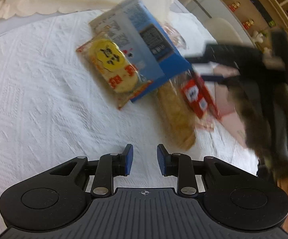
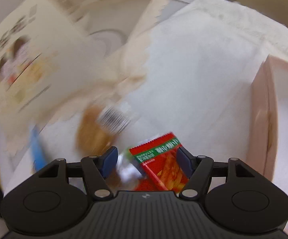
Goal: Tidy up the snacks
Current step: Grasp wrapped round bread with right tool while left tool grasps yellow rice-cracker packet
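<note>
In the left wrist view a blue snack box [image 1: 144, 45] lies on the white cloth, with a yellow-labelled rice cracker packet [image 1: 114, 69] on it. A clear pack of brown biscuits [image 1: 175, 115] lies beside them. My left gripper [image 1: 145, 159] is open and empty, just short of the biscuit pack. My right gripper [image 1: 213, 67] shows blurred at the right, at a red packet [image 1: 197, 97]. In the right wrist view my right gripper [image 2: 147, 161] has its jaws around that red snack packet [image 2: 164, 167], pads at its sides; the view is blurred.
A pink box [image 2: 263, 119] stands at the right on the white tablecloth [image 1: 34, 99]. A cream printed box [image 2: 34, 63] with scalloped paper lies at the far left. A biscuit pack with a barcode [image 2: 104, 127] lies ahead. Shelves [image 1: 253, 10] stand beyond the table.
</note>
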Action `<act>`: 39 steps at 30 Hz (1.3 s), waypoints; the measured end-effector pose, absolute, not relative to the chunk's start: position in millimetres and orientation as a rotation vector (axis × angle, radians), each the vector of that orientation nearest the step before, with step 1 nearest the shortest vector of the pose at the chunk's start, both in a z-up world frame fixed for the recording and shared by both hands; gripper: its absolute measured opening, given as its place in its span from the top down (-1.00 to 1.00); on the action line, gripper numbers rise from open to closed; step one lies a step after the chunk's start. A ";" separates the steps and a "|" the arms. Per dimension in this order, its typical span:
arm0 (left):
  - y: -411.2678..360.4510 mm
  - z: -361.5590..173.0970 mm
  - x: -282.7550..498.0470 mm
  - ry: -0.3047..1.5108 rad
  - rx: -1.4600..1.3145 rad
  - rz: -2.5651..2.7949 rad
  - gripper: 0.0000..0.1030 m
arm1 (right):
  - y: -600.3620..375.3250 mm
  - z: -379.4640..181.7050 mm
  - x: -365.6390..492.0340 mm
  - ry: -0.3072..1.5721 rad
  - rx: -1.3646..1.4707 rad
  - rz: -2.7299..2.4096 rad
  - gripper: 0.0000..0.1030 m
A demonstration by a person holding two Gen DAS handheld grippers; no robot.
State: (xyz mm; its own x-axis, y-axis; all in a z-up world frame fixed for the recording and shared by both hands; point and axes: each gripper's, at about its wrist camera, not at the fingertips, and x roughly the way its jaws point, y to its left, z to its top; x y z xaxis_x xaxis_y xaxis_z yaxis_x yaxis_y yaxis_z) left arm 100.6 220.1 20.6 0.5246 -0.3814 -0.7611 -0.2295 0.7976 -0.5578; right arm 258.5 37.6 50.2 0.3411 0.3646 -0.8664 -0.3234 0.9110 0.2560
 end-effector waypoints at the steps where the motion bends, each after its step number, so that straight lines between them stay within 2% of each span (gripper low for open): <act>1: 222.5 21.2 102.1 1.027 -0.682 -0.100 0.42 | 38.0 51.8 244.7 1.134 0.029 0.471 -0.29; 7: 224.9 33.3 111.1 0.986 -0.686 -0.128 0.42 | 8.0 57.7 180.7 1.173 0.073 0.513 -0.08; 9: 222.9 38.9 113.2 0.974 -0.676 -0.143 0.42 | -7.0 53.9 166.0 1.226 0.099 0.524 0.11; 16: 262.4 60.9 116.6 0.829 -0.750 0.057 0.42 | -31.3 58.1 127.5 1.168 -0.057 0.441 0.13; 19: 283.6 54.7 127.0 0.830 -0.817 0.165 0.42 | -22.4 81.3 132.6 1.081 -0.094 0.459 0.04; 21: 285.7 49.1 138.8 0.858 -0.830 0.184 0.42 | -12.7 96.5 151.6 1.041 -0.043 0.460 -0.30; 22: 282.9 47.3 143.4 0.875 -0.819 0.193 0.42 | -4.6 102.5 165.7 1.027 -0.012 0.451 -0.39; 26: 264.8 40.4 152.2 0.946 -0.751 0.208 0.41 | 52.7 99.6 236.8 1.066 0.045 0.383 -0.40; 31: 252.9 32.7 135.5 0.953 -0.758 0.193 0.40 | 117.0 51.7 306.2 1.207 0.058 0.343 -0.40; 33: 258.4 29.7 130.7 0.937 -0.805 0.184 0.40 | 124.9 38.7 313.1 1.235 0.030 0.328 -0.37; 34: 260.4 30.7 128.9 0.925 -0.811 0.180 0.40 | 125.0 40.7 310.0 1.216 0.010 0.330 -0.20; 36: 263.9 33.6 128.4 0.895 -0.814 0.183 0.40 | 116.3 48.3 300.5 1.220 -0.012 0.363 0.00; 39: 266.4 33.1 138.5 0.894 -0.838 0.199 0.40 | 91.4 69.9 279.1 1.166 -0.016 0.417 0.06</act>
State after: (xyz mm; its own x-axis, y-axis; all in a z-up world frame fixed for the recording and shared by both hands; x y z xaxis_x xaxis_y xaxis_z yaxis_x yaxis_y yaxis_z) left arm 138.5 266.4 33.1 0.6318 -0.1770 -0.7546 -0.4805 0.6745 -0.5605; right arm 279.1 91.4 69.9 0.3269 0.3099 -0.8928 -0.3265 0.9236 0.2010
